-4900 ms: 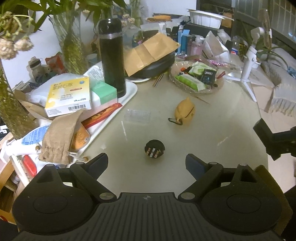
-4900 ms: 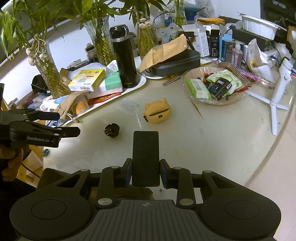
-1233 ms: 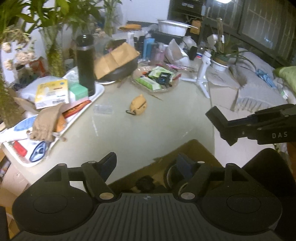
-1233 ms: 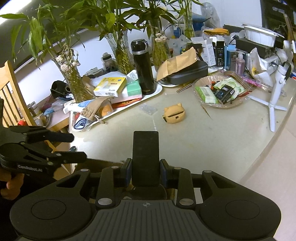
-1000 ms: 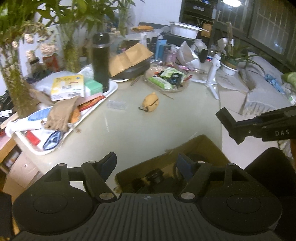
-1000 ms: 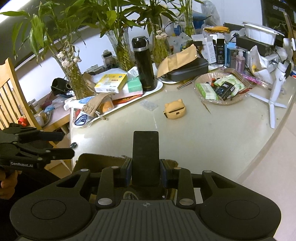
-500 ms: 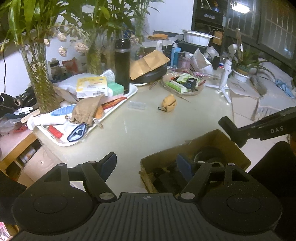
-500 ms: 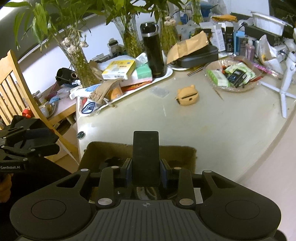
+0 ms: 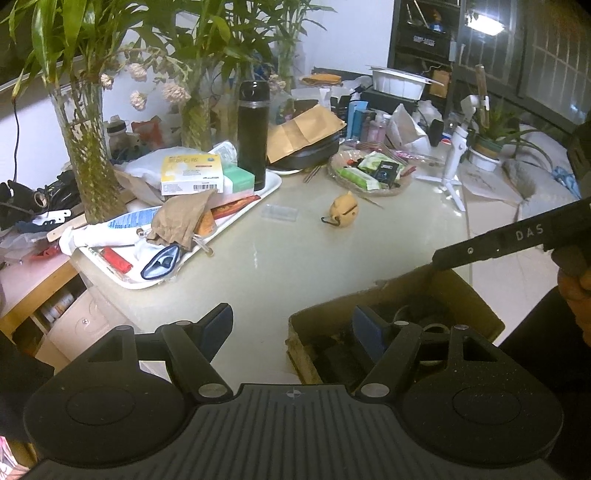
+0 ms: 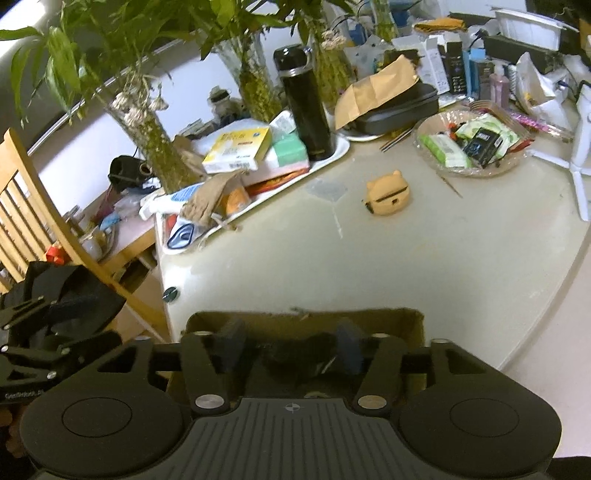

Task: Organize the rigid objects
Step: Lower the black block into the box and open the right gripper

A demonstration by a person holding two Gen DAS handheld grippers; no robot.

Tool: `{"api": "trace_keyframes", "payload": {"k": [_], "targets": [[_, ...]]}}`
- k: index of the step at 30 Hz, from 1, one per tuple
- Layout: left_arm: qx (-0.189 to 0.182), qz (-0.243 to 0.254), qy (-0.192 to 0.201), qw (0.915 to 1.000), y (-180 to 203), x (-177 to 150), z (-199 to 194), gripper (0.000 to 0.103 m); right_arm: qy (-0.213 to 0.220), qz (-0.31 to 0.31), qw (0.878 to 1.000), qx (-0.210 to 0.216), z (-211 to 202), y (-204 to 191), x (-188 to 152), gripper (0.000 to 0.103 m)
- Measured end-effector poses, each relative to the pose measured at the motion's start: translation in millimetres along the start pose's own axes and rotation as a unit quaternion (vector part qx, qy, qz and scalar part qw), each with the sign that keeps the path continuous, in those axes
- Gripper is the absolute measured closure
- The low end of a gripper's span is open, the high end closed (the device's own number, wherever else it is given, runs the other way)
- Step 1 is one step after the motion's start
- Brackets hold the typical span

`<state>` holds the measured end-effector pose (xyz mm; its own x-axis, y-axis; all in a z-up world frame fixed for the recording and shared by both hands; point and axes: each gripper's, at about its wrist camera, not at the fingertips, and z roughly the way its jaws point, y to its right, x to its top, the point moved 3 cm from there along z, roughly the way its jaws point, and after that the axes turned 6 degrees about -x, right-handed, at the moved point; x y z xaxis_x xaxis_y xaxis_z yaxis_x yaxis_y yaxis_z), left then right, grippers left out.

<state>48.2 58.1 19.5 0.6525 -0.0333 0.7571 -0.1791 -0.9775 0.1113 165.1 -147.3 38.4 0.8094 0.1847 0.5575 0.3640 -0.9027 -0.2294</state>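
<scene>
Right gripper (image 10: 288, 349) jaws just opened over cardboard box (image 10: 413, 323), contents' orientation unclear

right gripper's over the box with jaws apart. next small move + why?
Probably lift the right gripper clear of the cardboard box and head toward the yellow bear-shaped case. Its jaws have just been opening, nothing is clamped between them, and the case lies loose on the table.

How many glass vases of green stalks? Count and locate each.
4 glass vases: far left, left and right of the black cylindrical flask, farthest back. More may hide.
</scene>
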Motion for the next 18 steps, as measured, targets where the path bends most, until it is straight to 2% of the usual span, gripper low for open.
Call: {"api": "trace_keyframes", "payload": {"k": [1,10,18], "targets": [[0.000,0.000,0.000,1.0000,0,0,0,0.032,0.002,0.000,1.000,-0.002,0,1,0,0.024],[-0.001,0.012,-0.011,0.9999,2,0,4,0.032,0.004,-0.035,0.999,-0.020,-3,7,-9,0.000],[0.006,0.028,-0.027,0.9992,6,0,13,0.032,-0.002,-0.042,0.998,-0.035,1,15,-15,0.000]]}}
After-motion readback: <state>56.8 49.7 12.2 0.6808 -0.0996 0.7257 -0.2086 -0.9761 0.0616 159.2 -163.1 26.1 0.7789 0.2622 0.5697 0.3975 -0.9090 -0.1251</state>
